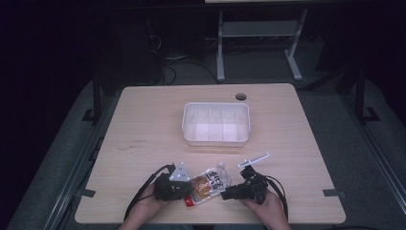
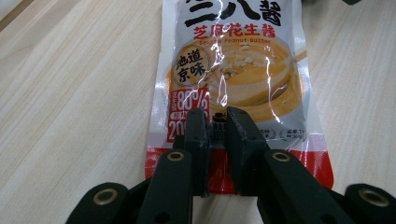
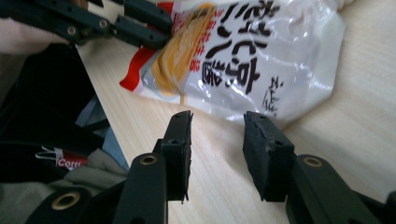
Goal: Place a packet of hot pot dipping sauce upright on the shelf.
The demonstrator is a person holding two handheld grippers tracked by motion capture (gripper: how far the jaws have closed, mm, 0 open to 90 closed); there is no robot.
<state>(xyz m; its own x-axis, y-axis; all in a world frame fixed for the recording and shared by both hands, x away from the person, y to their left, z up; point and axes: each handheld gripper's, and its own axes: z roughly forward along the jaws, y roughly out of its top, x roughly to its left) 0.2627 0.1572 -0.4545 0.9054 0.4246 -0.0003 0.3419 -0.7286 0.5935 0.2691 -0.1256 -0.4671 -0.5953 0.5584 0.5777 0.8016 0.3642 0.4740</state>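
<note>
A peanut sauce pouch (image 1: pixel 208 184) lies flat near the table's front edge, white with orange print and a red bottom band. My left gripper (image 1: pixel 189 191) comes at it from the left. In the left gripper view the jaws (image 2: pixel 217 116) stand almost together, pinched on the pouch (image 2: pixel 238 70) at its red bottom end. My right gripper (image 1: pixel 225 195) sits just right of the pouch, open. In the right gripper view its jaws (image 3: pixel 218 119) frame bare table a little short of the pouch (image 3: pixel 243 60), and the left gripper (image 3: pixel 154 23) holds the pouch's far end.
A white plastic bin (image 1: pixel 215 142) with inner dividers stands at the middle of the table (image 1: pixel 143 124), beyond the pouch. A round cable hole (image 1: pixel 241 97) is near the far edge. Both hands rest at the front edge.
</note>
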